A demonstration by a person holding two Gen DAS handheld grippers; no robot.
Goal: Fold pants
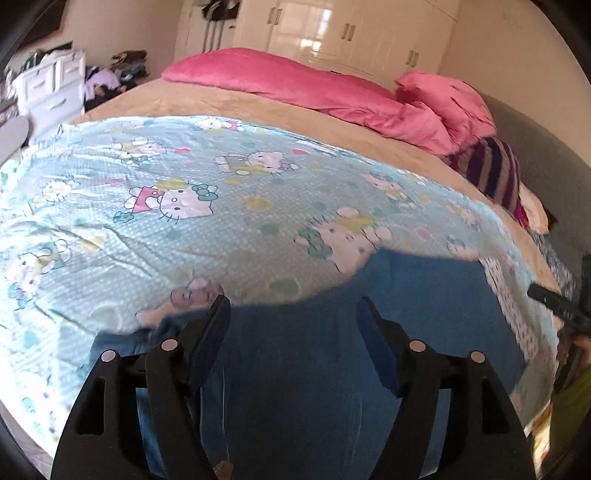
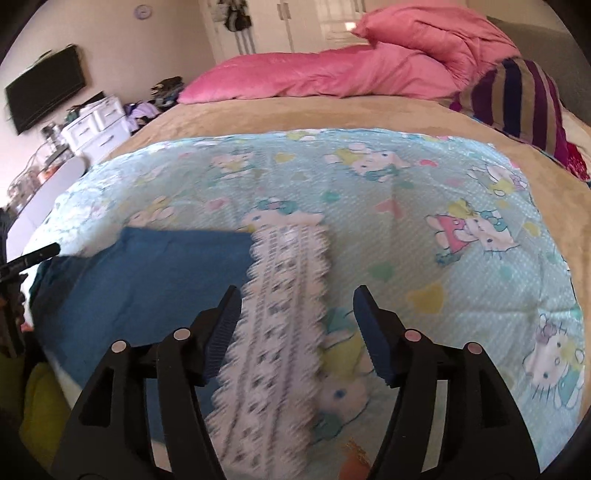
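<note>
Blue pants (image 1: 314, 350) lie flat on the light-blue cartoon-cat sheet (image 1: 166, 192) near the bed's front edge. They have a white patterned lace band along one side (image 1: 511, 295). My left gripper (image 1: 293, 306) is open and hovers just above the blue fabric, holding nothing. In the right wrist view the pants (image 2: 147, 273) lie to the left and the lace band (image 2: 280, 306) runs between the fingers. My right gripper (image 2: 297, 297) is open above the band. The other gripper's tip shows at each view's edge (image 1: 554, 302) (image 2: 33, 258).
A pink duvet (image 1: 314, 88) and pink pillow (image 2: 436, 33) lie at the bed's far end, with a purple striped cushion (image 2: 517, 99) on the right. A white drawer unit (image 1: 51, 88) and a wall TV (image 2: 44, 88) stand left of the bed. White wardrobes (image 1: 351, 29) line the back.
</note>
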